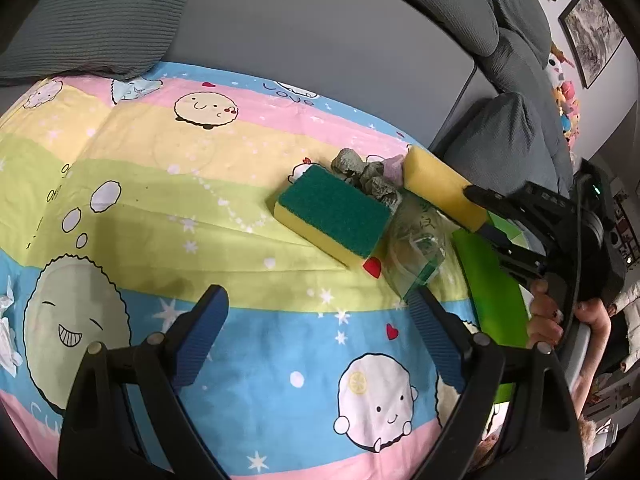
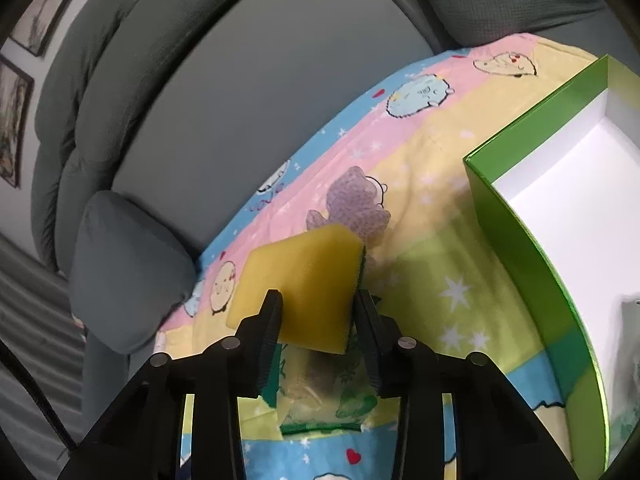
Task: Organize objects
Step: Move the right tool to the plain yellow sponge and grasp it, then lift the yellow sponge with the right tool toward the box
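Observation:
My right gripper [image 2: 318, 316] is shut on a yellow sponge with a green scrub side [image 2: 304, 288], held above the cartoon-print cloth; it shows in the left wrist view [image 1: 440, 190] too. A second sponge [image 1: 336, 216] lies green side up on the cloth. Beside it lie crumpled green-grey wads [image 1: 368, 178] and a clear glass ashtray [image 1: 416, 248]. A pink mesh scrubber [image 2: 354, 204] lies past the held sponge. A green box with a white inside [image 2: 532, 216] stands at the right. My left gripper [image 1: 320, 320] is open and empty, low over the cloth, near the ashtray.
A striped cartoon cloth [image 1: 200, 200] covers the table. A grey sofa with cushions [image 1: 280, 24] runs behind it. Crumpled white tissue [image 1: 8, 336] lies at the cloth's left edge. Something grey sits inside the box [image 2: 630, 320].

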Demonstrator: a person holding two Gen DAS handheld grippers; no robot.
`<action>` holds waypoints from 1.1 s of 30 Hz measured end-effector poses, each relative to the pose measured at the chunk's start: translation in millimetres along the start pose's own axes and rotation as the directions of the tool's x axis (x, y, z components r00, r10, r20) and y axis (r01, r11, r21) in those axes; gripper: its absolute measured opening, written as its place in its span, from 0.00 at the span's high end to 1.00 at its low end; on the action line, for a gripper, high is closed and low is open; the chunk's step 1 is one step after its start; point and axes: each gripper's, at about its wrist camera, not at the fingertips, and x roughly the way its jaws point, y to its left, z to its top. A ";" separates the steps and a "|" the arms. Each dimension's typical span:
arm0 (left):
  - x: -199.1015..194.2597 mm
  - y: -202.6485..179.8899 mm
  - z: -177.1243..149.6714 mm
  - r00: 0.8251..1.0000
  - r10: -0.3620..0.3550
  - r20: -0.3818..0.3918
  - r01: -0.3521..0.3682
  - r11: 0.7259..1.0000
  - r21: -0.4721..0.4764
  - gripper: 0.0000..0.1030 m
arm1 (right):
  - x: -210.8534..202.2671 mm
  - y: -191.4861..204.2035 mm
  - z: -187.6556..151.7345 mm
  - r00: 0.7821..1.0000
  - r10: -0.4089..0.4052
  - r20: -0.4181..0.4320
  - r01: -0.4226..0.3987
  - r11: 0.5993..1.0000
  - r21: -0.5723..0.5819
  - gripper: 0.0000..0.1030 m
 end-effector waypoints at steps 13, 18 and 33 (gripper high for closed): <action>-1.4 -4.1 -3.7 0.992 -0.117 -0.054 0.117 0.993 -0.009 0.11 | -41.8 17.2 -68.0 0.991 -0.001 -0.137 -0.020 0.988 -0.156 0.63; 3.5 -11.1 -9.7 0.984 -0.149 -0.100 0.150 0.989 0.003 0.11 | -45.2 15.6 -94.0 0.986 -0.044 -0.159 0.009 0.977 -0.211 0.63; 38.3 -27.8 -33.3 0.962 -0.115 -0.248 0.125 0.992 0.022 0.12 | -20.5 -24.2 -92.9 0.962 -0.154 -0.225 0.127 0.984 -0.128 0.44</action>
